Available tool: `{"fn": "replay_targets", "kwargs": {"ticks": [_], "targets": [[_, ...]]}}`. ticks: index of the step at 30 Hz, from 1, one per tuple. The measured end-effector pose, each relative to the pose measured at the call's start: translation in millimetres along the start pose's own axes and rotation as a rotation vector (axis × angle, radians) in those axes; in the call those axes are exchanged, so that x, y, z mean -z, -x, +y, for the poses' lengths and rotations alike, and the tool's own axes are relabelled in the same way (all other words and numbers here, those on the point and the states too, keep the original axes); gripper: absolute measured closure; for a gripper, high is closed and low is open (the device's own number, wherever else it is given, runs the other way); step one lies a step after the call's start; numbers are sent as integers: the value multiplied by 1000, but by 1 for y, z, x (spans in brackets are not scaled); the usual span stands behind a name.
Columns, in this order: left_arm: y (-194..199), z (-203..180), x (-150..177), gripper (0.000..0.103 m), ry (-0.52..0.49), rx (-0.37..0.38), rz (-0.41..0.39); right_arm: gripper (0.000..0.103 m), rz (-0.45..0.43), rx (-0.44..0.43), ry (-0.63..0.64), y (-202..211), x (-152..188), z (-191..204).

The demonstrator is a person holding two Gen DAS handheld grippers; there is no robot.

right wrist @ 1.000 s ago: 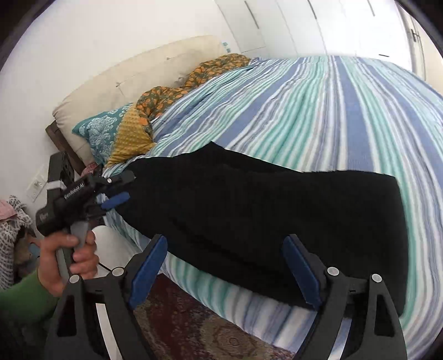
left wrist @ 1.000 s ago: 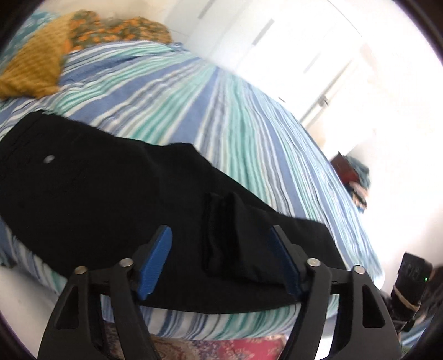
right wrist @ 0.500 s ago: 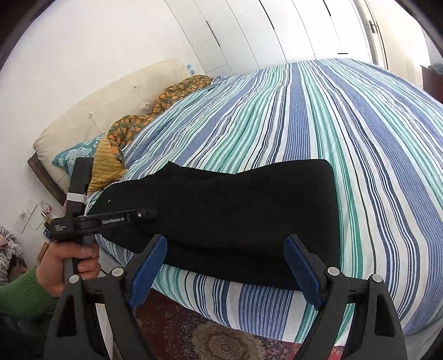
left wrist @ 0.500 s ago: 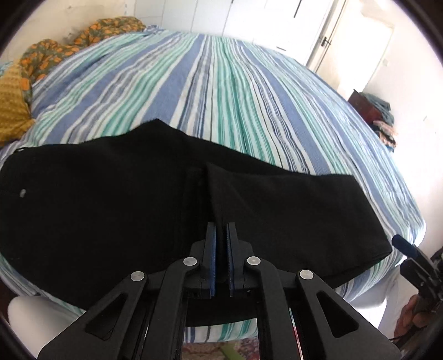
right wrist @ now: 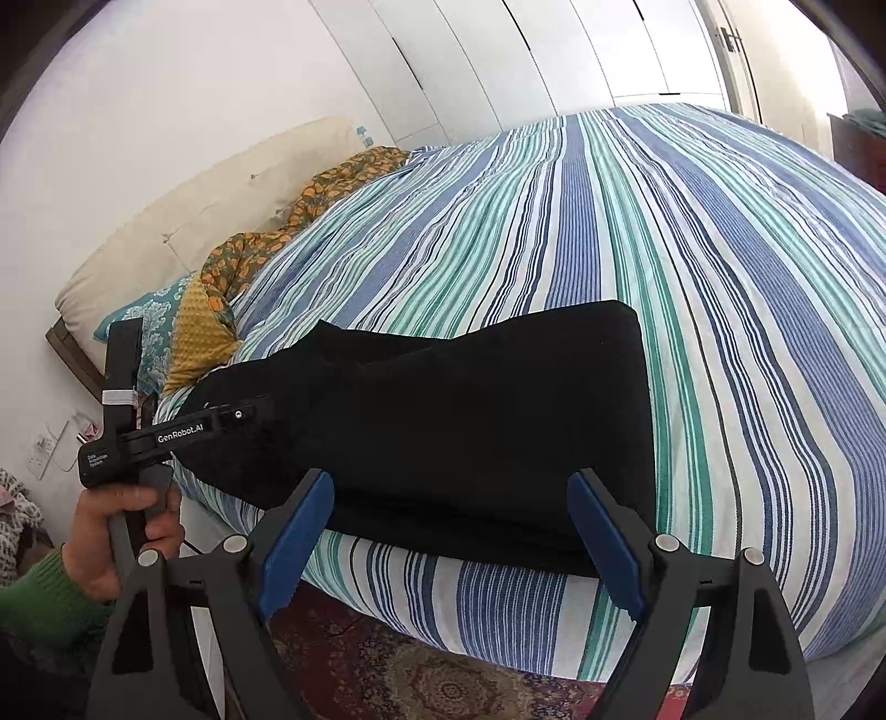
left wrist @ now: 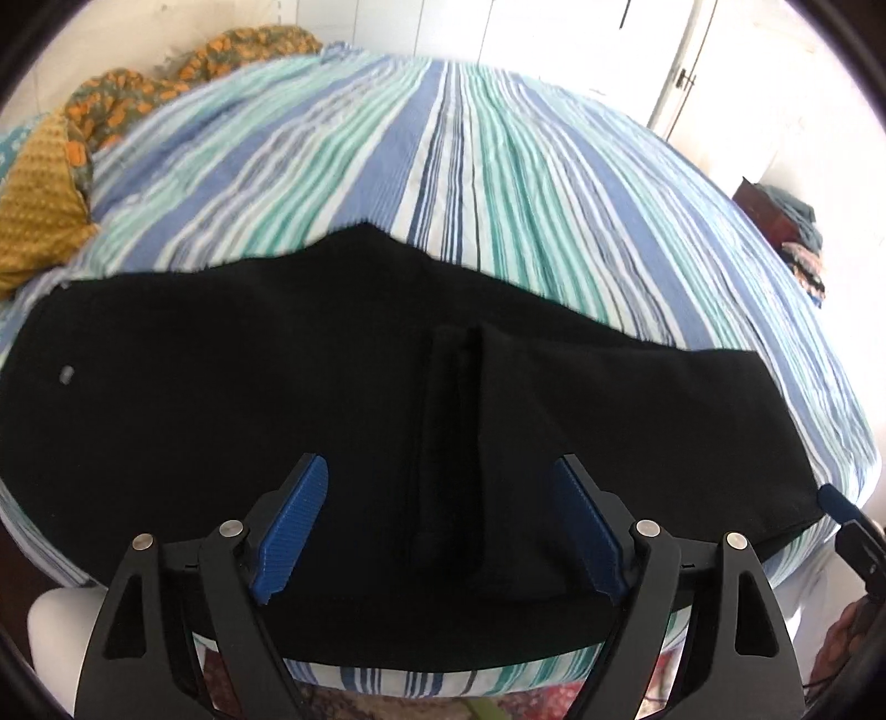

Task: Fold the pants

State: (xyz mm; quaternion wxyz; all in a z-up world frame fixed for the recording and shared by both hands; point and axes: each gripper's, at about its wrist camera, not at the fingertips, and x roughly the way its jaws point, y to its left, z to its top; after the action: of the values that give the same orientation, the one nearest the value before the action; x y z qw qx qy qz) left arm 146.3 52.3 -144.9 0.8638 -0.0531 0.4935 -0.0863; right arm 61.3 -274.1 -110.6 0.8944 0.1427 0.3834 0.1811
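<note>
Black pants (left wrist: 277, 387) lie lengthwise across the striped bed (left wrist: 443, 166), near its front edge. A raised ridge of fabric (left wrist: 448, 432) runs toward me in the middle. My left gripper (left wrist: 443, 498) hovers over that ridge. Its jaws are opening and its blue pads (left wrist: 299, 520) stand clear on either side of the cloth. In the right wrist view the same pants (right wrist: 443, 421) end in a straight edge at the right. My right gripper (right wrist: 454, 531) is open above their near edge and holds nothing. A hand (right wrist: 127, 531) in a green sleeve holds the left tool.
A mustard pillow (left wrist: 39, 221) and floral cloth (left wrist: 166, 83) lie at the head of the bed, before a cream headboard (right wrist: 194, 221). A patterned rug (right wrist: 443, 681) covers the floor below the bed edge. White wardrobe doors (right wrist: 554, 50) stand behind. Clothes (left wrist: 797, 232) are piled at the right.
My left gripper closed over the fabric ridge half a second ago and now stands wide open. It has tipped down toward the pants. The right gripper swung sideways along the bed edge.
</note>
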Motion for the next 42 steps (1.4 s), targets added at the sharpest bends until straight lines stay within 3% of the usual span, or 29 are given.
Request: {"fn": "replay_targets", "kwargs": {"ticks": [2,3,4,7,11,14,16,19,22,26,28,31,33,35,38,42], "targets": [[-16,1,-2,41,10,24,64,17,-3,0,-4,-1,0,0],[-17,0,-2,68,5,35,51,17,-4,3,0,-1,0,0],[-17,-1,-3,85,8,60,47,17,-4,5,6,-1,0,1],[-5,0,-9,96,30,114,19,17,-12,20,24,3,0,3],[28,10,-10,96,22,109,-63,17,-68,34,12,22,-15,-5],[13,16,0,95,9,66,-26,17,-115,-3,41,34,-36,-7],[4,17,7,95,13,57,-19,17,-92,-54,77,25,-47,-4],[1,18,12,93,24,65,-32,17,37,-188,72,-16,-46,-10],[2,24,16,90,26,86,-33,22,304,-104,-6,-77,-15,-37],[-1,23,18,84,25,85,-41,22,269,-122,-1,-63,-37,-26],[-1,23,19,80,35,88,-41,22,193,-164,-13,-52,-58,-20],[-1,22,19,74,31,94,-41,18,143,-142,-29,-59,-78,-23],[1,20,21,61,30,119,-45,13,202,-75,-86,-86,-73,-42],[7,20,23,50,32,131,-47,14,332,-27,-128,-118,-55,-60],[24,26,25,36,75,148,-69,14,259,18,-42,-101,-53,-44],[47,47,23,33,171,199,-113,14,134,-47,-45,-56,-44,-24]]}}
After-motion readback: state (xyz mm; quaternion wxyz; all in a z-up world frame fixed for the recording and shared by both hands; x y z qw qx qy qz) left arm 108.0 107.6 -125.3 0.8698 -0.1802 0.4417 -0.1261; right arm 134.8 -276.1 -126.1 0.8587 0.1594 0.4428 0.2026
